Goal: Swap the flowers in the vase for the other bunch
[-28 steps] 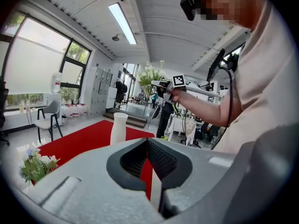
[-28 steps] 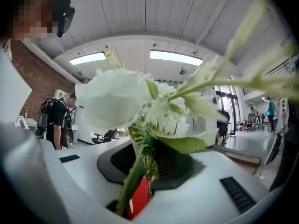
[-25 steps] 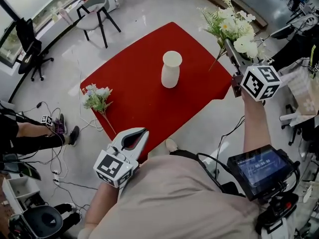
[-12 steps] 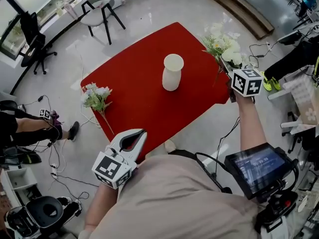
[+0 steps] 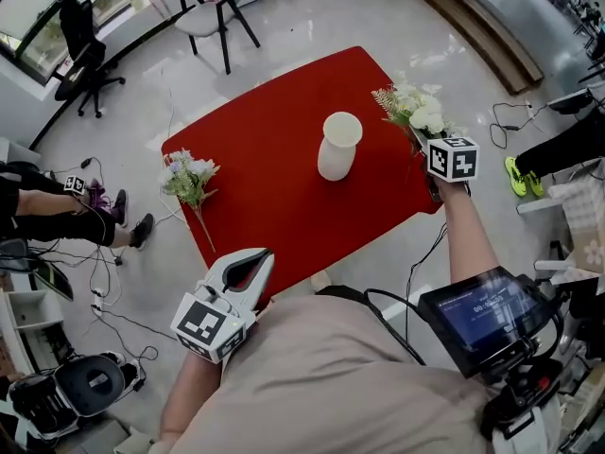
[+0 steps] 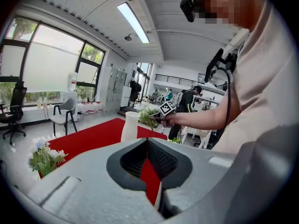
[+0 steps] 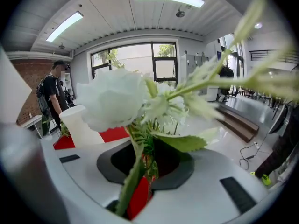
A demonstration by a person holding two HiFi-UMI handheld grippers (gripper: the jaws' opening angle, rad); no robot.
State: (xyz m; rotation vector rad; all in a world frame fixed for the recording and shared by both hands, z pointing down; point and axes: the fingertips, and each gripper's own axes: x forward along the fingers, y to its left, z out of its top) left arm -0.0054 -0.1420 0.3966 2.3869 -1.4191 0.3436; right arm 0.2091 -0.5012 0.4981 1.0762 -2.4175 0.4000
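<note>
Flowers first: the white bunch [image 5: 418,112] is in the right gripper [image 5: 416,136], which is clamped on the green stems [image 7: 135,171]. You can see them pinched right between the jaws in the right gripper view, with the big white bloom sticking out past the tips. That bunch is over the right side of the red counter [image 5: 265,197], just beside the vase [image 5: 338,145] but not touching it, blooms pointing away from the person. The vase is a plain white one standing upright about mid-counter, and its mouth looks empty from above. The other bunch [image 5: 189,176], with pale bluish-white blooms, is lying flat at the counter's left edge, well apart from the vase. Its blooms are by the far left corner and its thin stem runs back toward the person. I can't really tell how much of it hangs over the edge. The left gripper [image 5: 264,254] is down low near the person's body at the near edge of the counter, jaws together with nothing in them, just the red top showing through the slit. Over by the windows a grey chair [image 5: 222,8] stands on the floor.
</note>
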